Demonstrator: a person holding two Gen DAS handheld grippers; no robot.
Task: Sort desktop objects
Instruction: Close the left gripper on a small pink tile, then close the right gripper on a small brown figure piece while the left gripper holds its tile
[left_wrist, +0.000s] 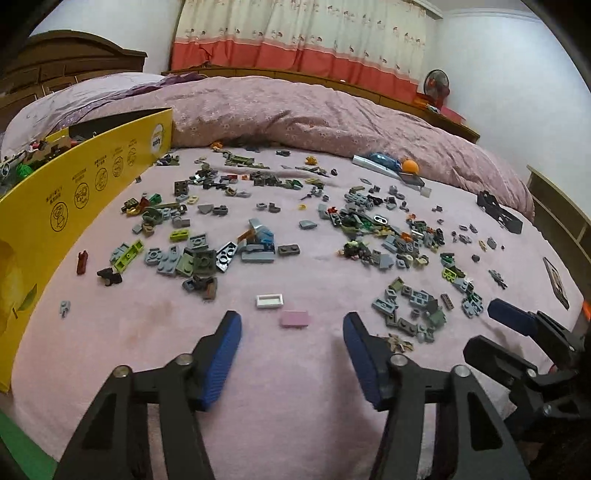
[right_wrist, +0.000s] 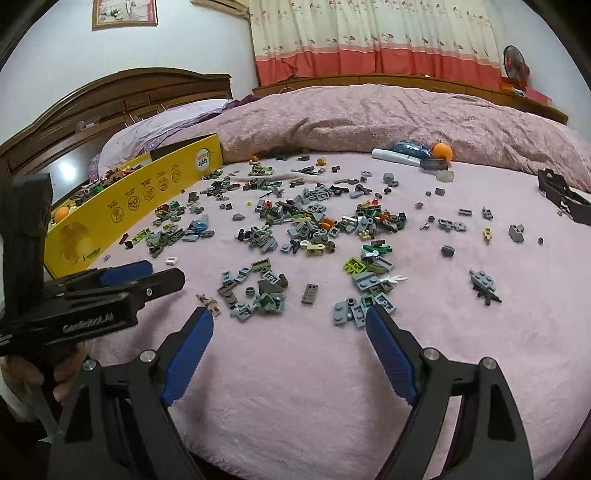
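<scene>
Small building bricks (left_wrist: 351, 225) in grey, green and black lie scattered over a pink bedspread (left_wrist: 295, 387). My left gripper (left_wrist: 291, 315) stands open low over the cloth, with a small pink tile (left_wrist: 294, 318) lying between its fingertips, untouched. A white tile (left_wrist: 269, 300) sits just beyond it. My right gripper (right_wrist: 287, 311) is open too, with a loose group of grey plates (right_wrist: 255, 291) just ahead of its tips and nothing between its blue pads. An open yellow box (left_wrist: 92, 184) at the left holds more bricks.
A rumpled pink quilt (right_wrist: 369, 114) borders the far side. An orange ball (right_wrist: 442, 151), a white tube (right_wrist: 395, 156) and a black frame part (right_wrist: 561, 195) lie at the back right. A hand (right_wrist: 62, 380) holds the left tool at the left edge.
</scene>
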